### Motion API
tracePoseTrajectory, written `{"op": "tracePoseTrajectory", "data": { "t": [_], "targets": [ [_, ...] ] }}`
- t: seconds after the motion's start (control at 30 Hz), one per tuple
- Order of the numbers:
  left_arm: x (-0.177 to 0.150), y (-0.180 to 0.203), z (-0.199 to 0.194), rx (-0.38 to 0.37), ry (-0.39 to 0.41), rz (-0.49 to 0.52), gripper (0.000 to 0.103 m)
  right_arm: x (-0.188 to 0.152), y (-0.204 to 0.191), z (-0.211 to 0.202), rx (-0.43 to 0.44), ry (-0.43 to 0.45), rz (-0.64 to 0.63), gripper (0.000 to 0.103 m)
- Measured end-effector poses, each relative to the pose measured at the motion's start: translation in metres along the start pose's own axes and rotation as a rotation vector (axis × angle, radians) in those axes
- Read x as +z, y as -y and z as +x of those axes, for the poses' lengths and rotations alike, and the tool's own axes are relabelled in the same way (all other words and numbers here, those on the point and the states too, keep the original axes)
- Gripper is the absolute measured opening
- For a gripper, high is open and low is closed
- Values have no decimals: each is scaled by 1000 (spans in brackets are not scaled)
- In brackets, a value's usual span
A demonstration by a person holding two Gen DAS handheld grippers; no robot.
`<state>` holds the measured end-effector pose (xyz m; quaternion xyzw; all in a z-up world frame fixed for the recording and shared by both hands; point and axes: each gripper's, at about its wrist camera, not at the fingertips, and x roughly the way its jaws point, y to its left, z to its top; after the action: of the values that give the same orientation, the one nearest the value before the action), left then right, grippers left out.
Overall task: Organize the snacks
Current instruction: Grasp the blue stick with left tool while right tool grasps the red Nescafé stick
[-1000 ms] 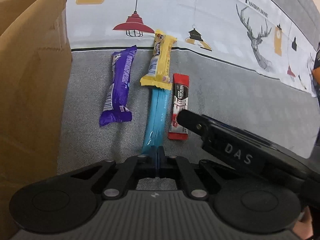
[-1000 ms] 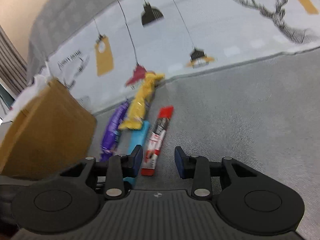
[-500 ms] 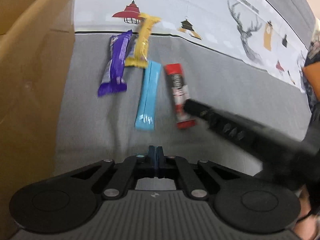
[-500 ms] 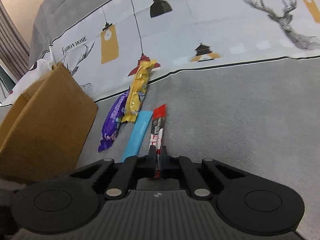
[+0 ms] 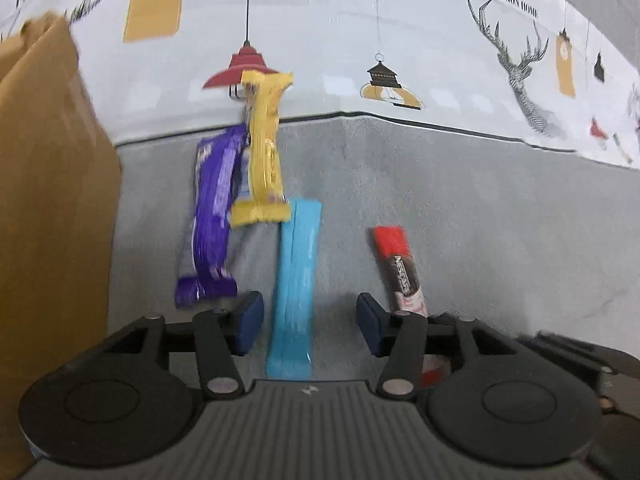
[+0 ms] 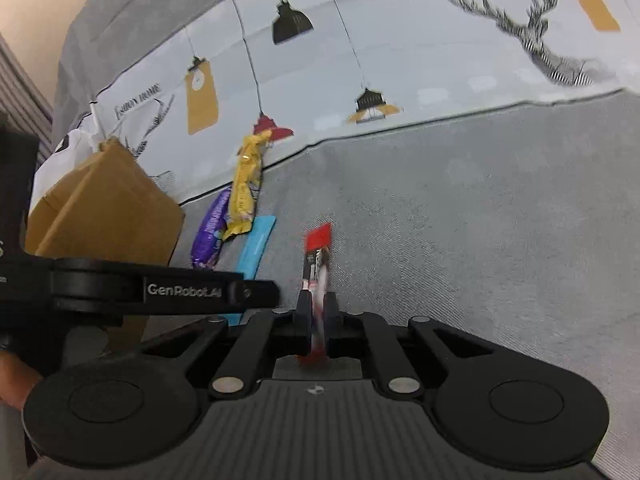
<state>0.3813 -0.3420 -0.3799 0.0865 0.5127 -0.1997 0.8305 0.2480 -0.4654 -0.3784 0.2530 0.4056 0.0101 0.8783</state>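
Note:
Four wrapped snacks lie on a grey cushion. A purple bar [image 5: 210,220] and a yellow bar [image 5: 264,152] overlap at the back. A light blue stick [image 5: 298,272] lies on the fabric between the jaws of my left gripper [image 5: 310,324], which are opening; the pads do not touch it. The red coffee stick [image 5: 398,268] lies slanted to its right. In the right wrist view my right gripper [image 6: 318,312] pinches the near end of the red coffee stick [image 6: 318,248]; its jaws are easing open a little, with the pads still on the wrapper.
A brown cardboard box [image 5: 48,200] stands at the left, also seen as the box [image 6: 104,208] behind the left tool's black arm [image 6: 160,290]. A printed white backrest [image 5: 400,40] rises behind the snacks. Bare grey fabric [image 6: 480,240] stretches to the right.
My left jaws went from shut to open astride the blue stick. My right gripper closed on the red coffee stick and drew it to the right, away from the blue stick.

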Motion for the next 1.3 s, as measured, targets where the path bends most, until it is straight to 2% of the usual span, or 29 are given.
{"op": "tracePoseTrajectory", "data": {
  "t": [0.03,0.07,0.17,0.27,0.33,0.43,0.5,0.63,0.73,0.83,0.93,1.03,1.07,1.13,1.3],
  "targets": [
    [0,1,0,21,5,22,32,0,1,8,0,-26,5,13],
    [-1,0,-1,12,11,34,18,1,2,13,11,-25,10,13],
    [-8,-11,-5,-42,-10,8,14,2,-6,19,18,-19,-13,13],
    [-17,-19,-14,-65,-50,-34,14,1,-15,18,10,-35,-65,6],
    [-27,-19,-25,-80,-64,-22,14,-3,-14,14,35,-62,-58,5],
    [-50,-18,-36,-64,-78,-4,16,-14,-14,-3,16,-78,-64,5],
    [-58,-20,-35,-63,-63,-18,20,-18,-12,-8,26,-92,-44,10],
    [-52,-22,-32,-64,-77,-53,23,-18,-12,-4,72,-109,-32,33],
    [-52,-24,-29,-73,-56,-38,23,-18,-12,-2,75,-93,-35,33],
    [-56,-25,-30,-82,-38,-25,18,-18,-17,2,71,-84,-101,33],
    [-61,-25,-31,-69,-19,10,15,-26,-35,3,10,-72,-274,31],
    [-60,-25,-31,-75,-23,-2,13,-34,-58,6,-93,-69,-466,20],
    [-59,-27,-31,-78,-29,-16,12,-34,-60,7,-102,-67,-485,17],
    [-56,-29,-33,-82,-44,-42,11,-30,-57,6,-103,-63,-453,11],
    [-59,-28,-56,-87,-20,-39,11,-18,-45,-16,-47,-13,-337,11]
  ]
}}
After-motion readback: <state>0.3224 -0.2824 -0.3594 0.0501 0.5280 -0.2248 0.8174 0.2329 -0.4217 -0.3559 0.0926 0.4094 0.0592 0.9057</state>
